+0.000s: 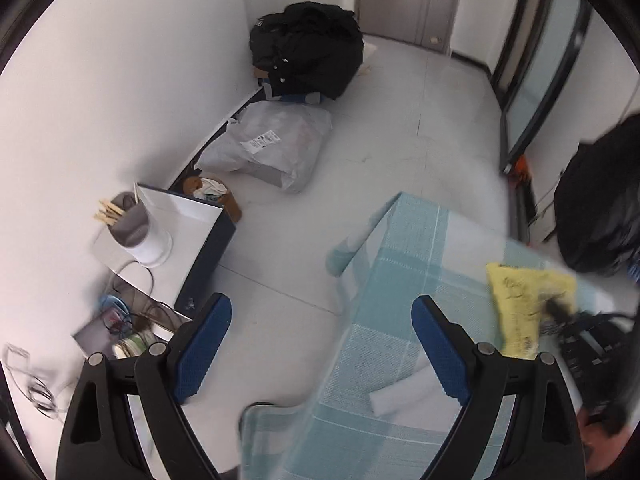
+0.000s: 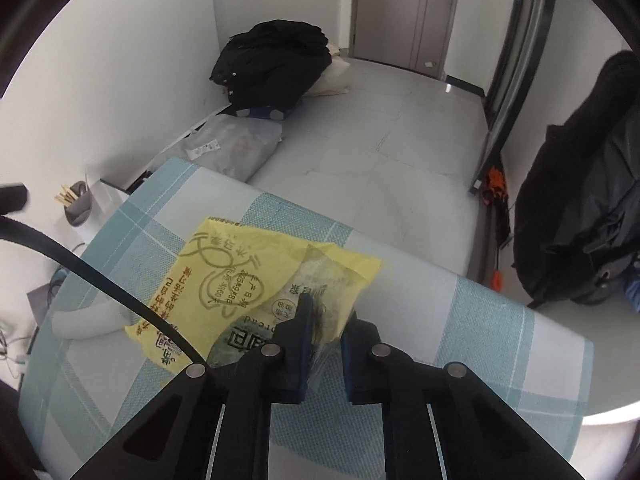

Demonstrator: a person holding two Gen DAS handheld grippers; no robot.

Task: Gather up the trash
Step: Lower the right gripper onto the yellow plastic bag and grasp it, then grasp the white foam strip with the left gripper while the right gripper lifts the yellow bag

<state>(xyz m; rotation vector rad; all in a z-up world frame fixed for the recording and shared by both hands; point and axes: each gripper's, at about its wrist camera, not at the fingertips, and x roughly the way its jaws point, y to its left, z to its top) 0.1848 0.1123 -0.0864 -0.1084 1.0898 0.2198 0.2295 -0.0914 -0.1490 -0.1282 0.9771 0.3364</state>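
Wrapper (image 2: 256, 276) yellow, brown print – tablecloth (image 2: 492, 320) teal-white checked – blue pads (image 1: 208, 344), black jacket (image 2: 276, 64).

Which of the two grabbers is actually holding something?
The right gripper, its blue fingers closed on the yellow wrapper over the checked tablecloth. The left gripper is wide open with nothing between its fingers.

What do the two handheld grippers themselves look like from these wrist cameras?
Both match. The left gripper has glossy black plastic linkage arms with triangular cut-outs, round silver pivot pins, and jaws faced with textured blue rubber pads. The right gripper shows the same black arms, silver pins and blue-padded jaws. A thick black cable arcs across the right view. No printed markings show, and no sleeves can be made out.
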